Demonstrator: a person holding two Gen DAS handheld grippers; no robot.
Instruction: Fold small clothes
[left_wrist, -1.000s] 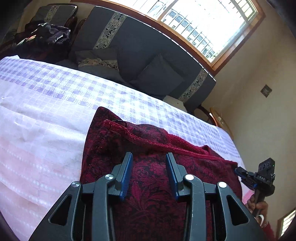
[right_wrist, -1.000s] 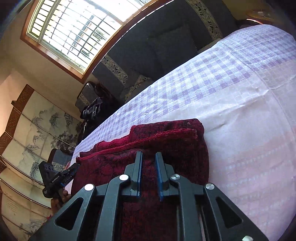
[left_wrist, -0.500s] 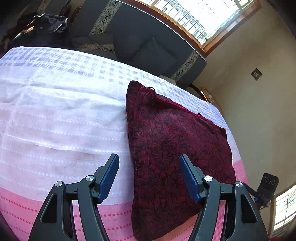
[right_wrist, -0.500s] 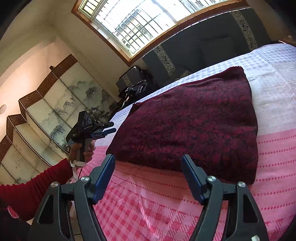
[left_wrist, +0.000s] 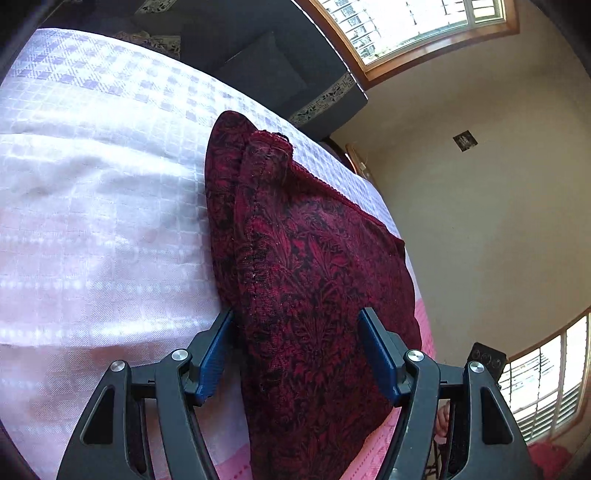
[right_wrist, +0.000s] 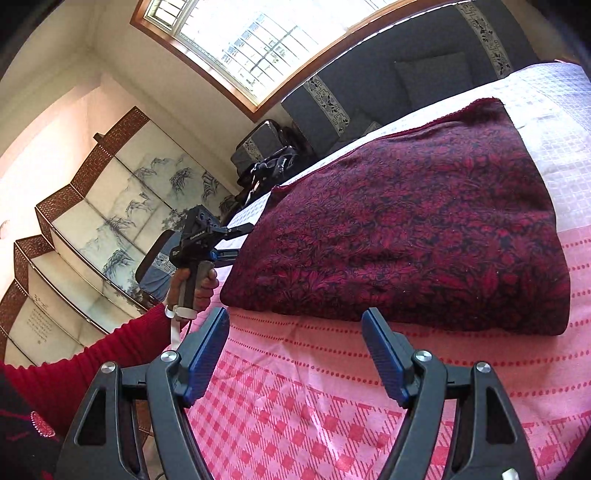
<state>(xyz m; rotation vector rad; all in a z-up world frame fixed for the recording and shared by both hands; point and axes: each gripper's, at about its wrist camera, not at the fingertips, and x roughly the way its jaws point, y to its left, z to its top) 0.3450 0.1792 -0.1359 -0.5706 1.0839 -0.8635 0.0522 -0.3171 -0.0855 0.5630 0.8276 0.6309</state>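
Note:
A dark red patterned garment (left_wrist: 314, 266) lies folded into a thick rectangle on the checked cloth of the table (left_wrist: 92, 221). It also shows in the right wrist view (right_wrist: 417, 225). My left gripper (left_wrist: 295, 350) is open, its jaws straddling the near left edge of the garment without closing on it. My right gripper (right_wrist: 295, 354) is open and empty, just in front of the garment's near edge over the pink checked cloth (right_wrist: 332, 406). The left gripper also shows in the right wrist view (right_wrist: 231, 242), at the garment's left corner.
A dark sofa with cushions (left_wrist: 258, 55) stands beyond the table under a bright window (right_wrist: 251, 37). A painted folding screen (right_wrist: 92, 229) stands at the left. A dark bag (right_wrist: 273, 166) lies near the sofa. The table edge is close on the right of the garment.
Both grippers opened and pulled back from the garment, which now lies folded flat. The left gripper then moved in again so its open jaws straddle the garment's edge.

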